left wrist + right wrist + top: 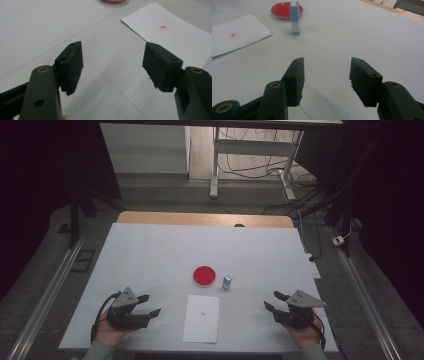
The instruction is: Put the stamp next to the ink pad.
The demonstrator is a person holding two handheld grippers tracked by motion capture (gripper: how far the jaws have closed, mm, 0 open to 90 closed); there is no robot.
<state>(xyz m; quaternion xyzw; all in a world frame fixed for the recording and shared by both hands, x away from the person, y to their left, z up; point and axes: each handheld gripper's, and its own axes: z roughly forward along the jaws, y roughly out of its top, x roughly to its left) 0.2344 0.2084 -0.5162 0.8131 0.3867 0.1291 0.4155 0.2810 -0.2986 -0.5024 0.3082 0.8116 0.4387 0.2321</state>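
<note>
Both jaws wide apart and empty: left gripper [152, 305] and right gripper [272, 301] flanking paper sheet [201, 318] on white tabletop [150, 255]; stamp [226, 282] upright just beside red ink pad [204, 275].

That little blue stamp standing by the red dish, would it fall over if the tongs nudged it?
Probably: the stamp stands tall on a narrow base, so a high nudge would likely tip it. It looks rigid and light, so it should suit a pinch.

We can read no words or numbers anywhere; the sheet of paper [175, 37] bears a small red rectangular stamp mark [162, 27], but its characters are too small and blurred for us to read.
</note>
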